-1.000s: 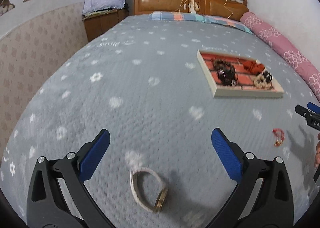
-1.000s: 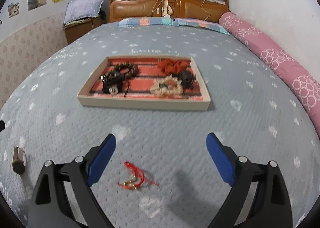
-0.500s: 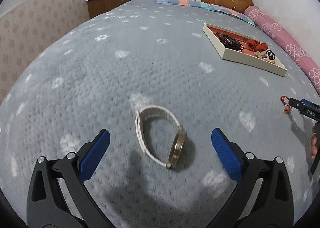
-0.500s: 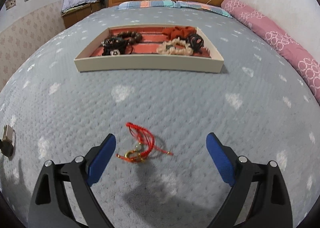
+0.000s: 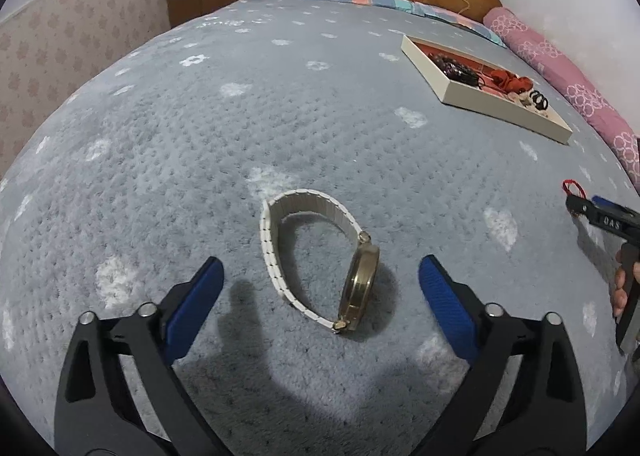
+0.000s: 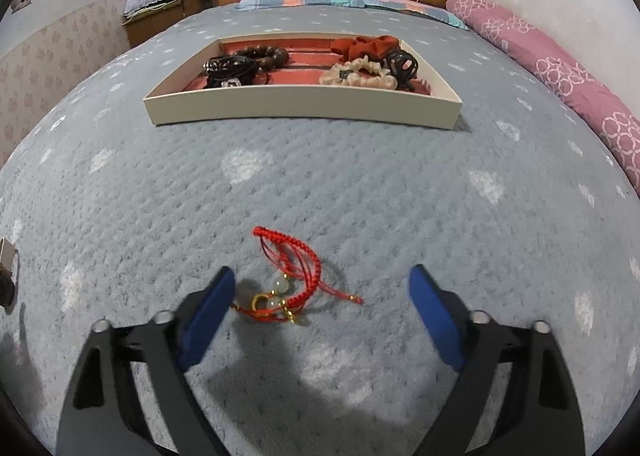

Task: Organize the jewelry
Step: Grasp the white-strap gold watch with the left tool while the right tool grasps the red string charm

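- Now my left gripper, jaws closing yet unclenched, straddles the watch on the bedspread.
- My right gripper, likewise closing, grasps nothing; red bracelet between.
- Tray far.

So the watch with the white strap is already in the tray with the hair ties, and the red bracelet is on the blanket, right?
Not quite. The watch is not in the tray yet. It lies on the grey blanket, between the open fingers of the left gripper, as the left wrist view shows. The red bracelet is on the blanket.
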Demonstrator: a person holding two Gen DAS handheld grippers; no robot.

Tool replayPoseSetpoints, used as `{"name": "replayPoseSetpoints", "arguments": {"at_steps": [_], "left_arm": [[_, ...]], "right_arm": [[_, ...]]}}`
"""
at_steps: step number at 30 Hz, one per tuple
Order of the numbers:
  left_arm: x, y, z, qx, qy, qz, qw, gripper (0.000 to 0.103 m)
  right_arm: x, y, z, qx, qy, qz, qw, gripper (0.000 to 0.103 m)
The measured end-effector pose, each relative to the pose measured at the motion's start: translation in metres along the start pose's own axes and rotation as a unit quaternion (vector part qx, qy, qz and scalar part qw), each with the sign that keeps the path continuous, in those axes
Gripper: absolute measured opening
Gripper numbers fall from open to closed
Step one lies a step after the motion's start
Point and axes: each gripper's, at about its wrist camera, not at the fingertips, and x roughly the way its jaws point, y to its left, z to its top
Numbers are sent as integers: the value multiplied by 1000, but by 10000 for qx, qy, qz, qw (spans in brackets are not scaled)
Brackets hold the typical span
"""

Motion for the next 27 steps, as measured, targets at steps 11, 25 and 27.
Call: {"name": "replayPoseSetpoints", "arguments": {"at_steps": [11, 25, 27], "left_arm": [[9, 3, 0, -87, 132, -145, 9998, 61], [10, 4, 4, -113, 115, -242, 9996, 26], [9, 1, 4, -55, 117, -223, 9997, 23]], "right_arm": [[5, 6, 2, -82, 3, 129, 9999, 34], [5, -3, 2, 140, -9, 235, 9996, 9], [5, -2, 2, 125, -11, 227, 9997, 9]]}}
